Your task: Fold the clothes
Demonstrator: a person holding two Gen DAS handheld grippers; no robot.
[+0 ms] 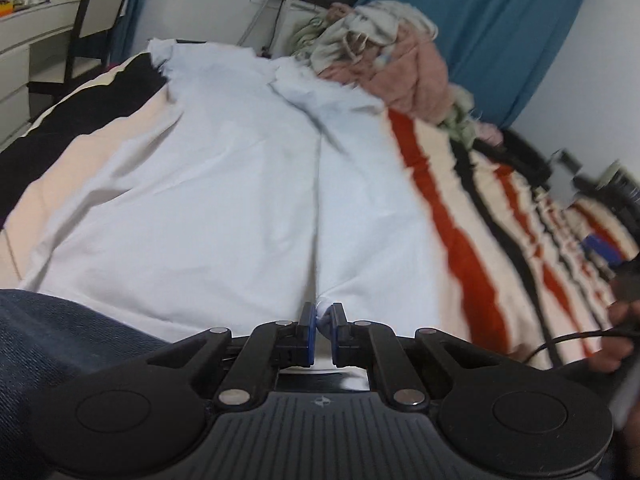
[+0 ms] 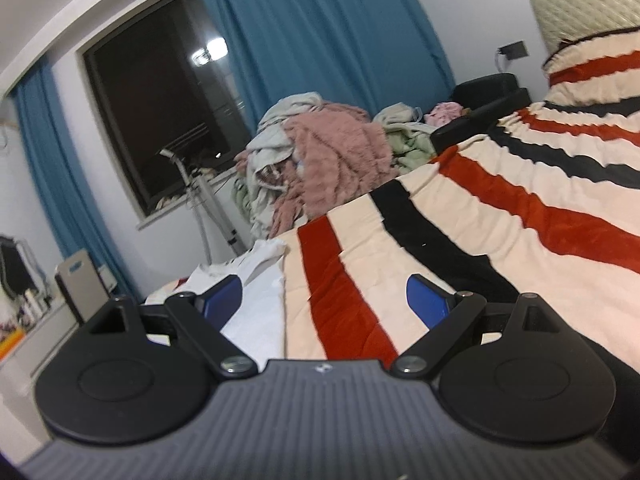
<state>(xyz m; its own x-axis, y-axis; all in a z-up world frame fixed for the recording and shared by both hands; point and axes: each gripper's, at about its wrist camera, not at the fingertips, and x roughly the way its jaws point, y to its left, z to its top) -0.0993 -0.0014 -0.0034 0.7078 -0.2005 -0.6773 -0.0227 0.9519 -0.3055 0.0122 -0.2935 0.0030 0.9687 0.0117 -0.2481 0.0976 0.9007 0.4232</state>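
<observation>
Left wrist view shows the left hand-held gripper [image 1: 323,316] pinched on the near hem of a white garment [image 1: 224,184], which lies spread flat on the striped blanket [image 1: 460,216] of the bed. Beyond it sits a pile of clothes [image 1: 384,52]. Right wrist view shows the right hand-held gripper [image 2: 324,300] spread wide, holding nothing, above the blanket just beside the garment's edge.

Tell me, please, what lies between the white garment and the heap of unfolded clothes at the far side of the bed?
Nothing: in the left wrist view the white garment reaches right up to the heap of clothes, with no bare striped blanket between.
</observation>
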